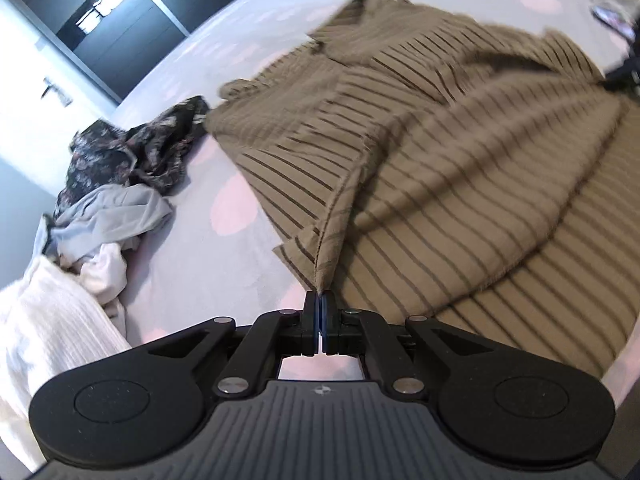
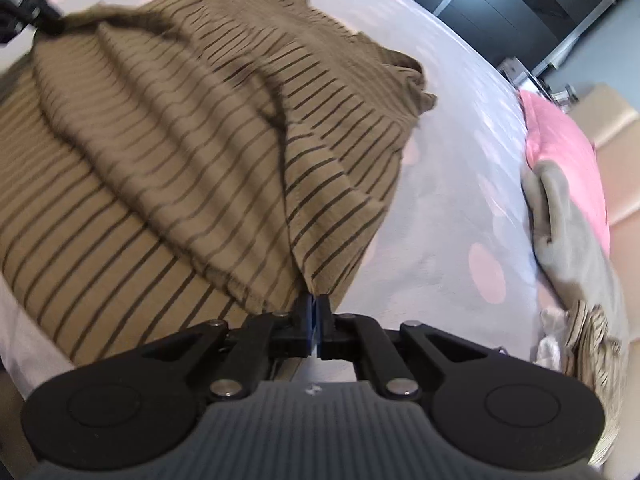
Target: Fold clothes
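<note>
A tan garment with thin dark stripes [image 1: 460, 160] lies spread over a pale bedsheet with pink dots [image 1: 224, 256]. My left gripper [image 1: 320, 294] is shut on a pinched edge of it, lifted a little off the sheet. In the right wrist view the same striped garment [image 2: 180, 152] fills the left and middle. My right gripper [image 2: 314, 298] is shut on another pinched corner of it, also raised. Part of the other gripper shows dark at the far right of the left wrist view [image 1: 624, 72] and at the top left of the right wrist view [image 2: 24, 8].
A dark floral garment [image 1: 132, 152], a grey one [image 1: 112, 216] and white cloth [image 1: 48, 320] are piled on the left of the bed. A pink pillow [image 2: 568, 152], grey cloth [image 2: 568, 232] and a striped bundle [image 2: 592, 340] lie on the right. Dark wardrobe doors [image 2: 520, 0] stand beyond.
</note>
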The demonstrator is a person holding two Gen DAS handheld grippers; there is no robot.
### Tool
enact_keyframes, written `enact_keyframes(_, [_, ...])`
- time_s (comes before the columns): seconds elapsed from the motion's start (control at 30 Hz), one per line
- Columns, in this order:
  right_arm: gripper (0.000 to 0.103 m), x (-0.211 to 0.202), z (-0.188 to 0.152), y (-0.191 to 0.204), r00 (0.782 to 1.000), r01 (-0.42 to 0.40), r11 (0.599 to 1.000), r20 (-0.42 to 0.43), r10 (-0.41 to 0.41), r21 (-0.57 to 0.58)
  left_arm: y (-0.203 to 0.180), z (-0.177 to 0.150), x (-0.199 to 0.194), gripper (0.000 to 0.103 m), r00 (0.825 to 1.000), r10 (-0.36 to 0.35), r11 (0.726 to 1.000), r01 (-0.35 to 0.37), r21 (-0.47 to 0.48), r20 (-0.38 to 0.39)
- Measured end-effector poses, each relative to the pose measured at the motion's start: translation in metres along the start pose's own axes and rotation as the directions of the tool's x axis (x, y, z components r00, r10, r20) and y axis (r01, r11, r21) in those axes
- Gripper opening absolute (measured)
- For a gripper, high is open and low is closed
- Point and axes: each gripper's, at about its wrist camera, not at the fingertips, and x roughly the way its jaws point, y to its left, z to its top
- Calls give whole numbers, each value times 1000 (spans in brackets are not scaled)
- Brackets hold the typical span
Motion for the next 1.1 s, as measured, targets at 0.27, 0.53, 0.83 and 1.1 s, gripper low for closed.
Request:
enact_keyframes(0.27, [23, -35, -16, -2, 988, 40, 999, 152, -35, -24, -8, -13, -32, 30, 992, 25, 995, -37, 97, 124])
enact_keyframes(0.53, [23, -50, -24, 34, 966, -12, 970, 247, 74, -244, -44, -11, -57, 30, 971, -62, 966, 0, 260, 233])
enact_keyframes(0.83, [31, -34, -41, 83, 940, 161, 835, 339, 32, -526, -98, -18, -29, 31, 968, -100, 893, -14, 449, 230])
enact_keyframes(1.1, [2, -46, -38, 72, 929, 142, 859, 366, 56, -492, -93, -15, -43, 0, 958, -138, 916, 26, 401, 251])
